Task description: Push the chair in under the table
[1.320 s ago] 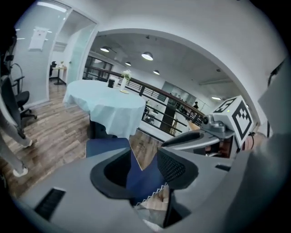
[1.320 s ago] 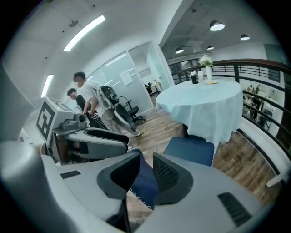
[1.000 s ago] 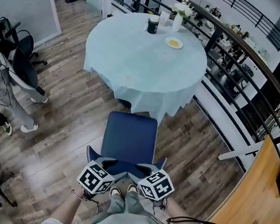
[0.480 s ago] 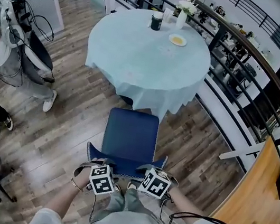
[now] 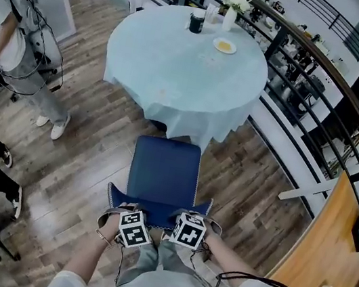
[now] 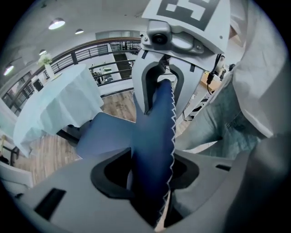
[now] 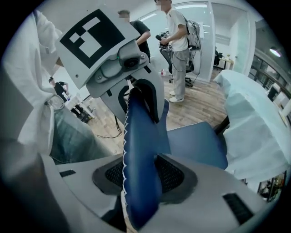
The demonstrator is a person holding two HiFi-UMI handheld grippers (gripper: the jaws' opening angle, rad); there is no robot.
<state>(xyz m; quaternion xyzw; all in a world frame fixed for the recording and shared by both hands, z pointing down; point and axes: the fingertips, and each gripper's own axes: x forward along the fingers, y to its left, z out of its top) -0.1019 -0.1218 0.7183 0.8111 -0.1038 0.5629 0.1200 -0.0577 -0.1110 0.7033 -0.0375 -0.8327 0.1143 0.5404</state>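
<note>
The chair backrest (image 5: 157, 212) is straddled at its top edge by the left gripper (image 6: 152, 177) and the right gripper (image 7: 141, 175); both jaw pairs are closing around it.

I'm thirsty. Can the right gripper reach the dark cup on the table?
Probably not. The right gripper, jaws closing round the chair back, is far from the dark cup across the table.
</note>
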